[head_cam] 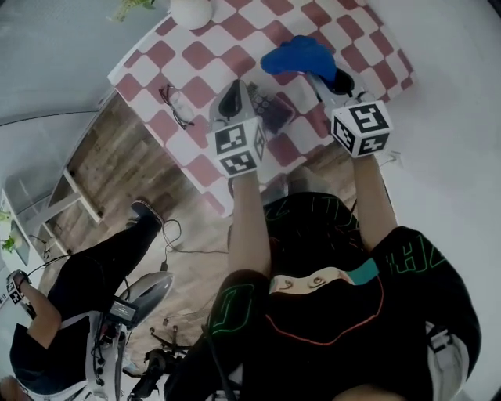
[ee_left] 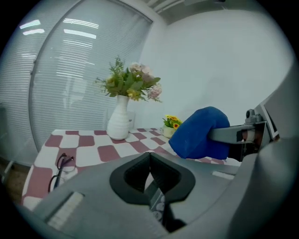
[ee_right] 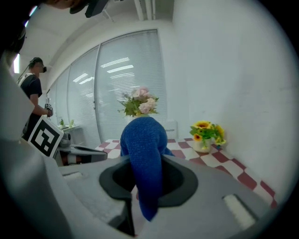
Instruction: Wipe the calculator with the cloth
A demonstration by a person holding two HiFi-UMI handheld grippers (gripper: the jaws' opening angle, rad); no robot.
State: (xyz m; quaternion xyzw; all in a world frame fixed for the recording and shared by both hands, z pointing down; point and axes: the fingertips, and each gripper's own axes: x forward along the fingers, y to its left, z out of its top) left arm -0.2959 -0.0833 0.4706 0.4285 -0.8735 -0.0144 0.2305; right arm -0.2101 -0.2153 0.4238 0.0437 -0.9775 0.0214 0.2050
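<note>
Well away from the white vase, toward the person's edge of the checked bench, the left gripper has its fingers closed on the calculator. A sliver of its keys shows between them. The right gripper pinches the blue cloth, which bunches over its fingers close by the calculator, on the side away from the vase. Glasses lie on the bench on the vase's near side, beside the left gripper.
</note>
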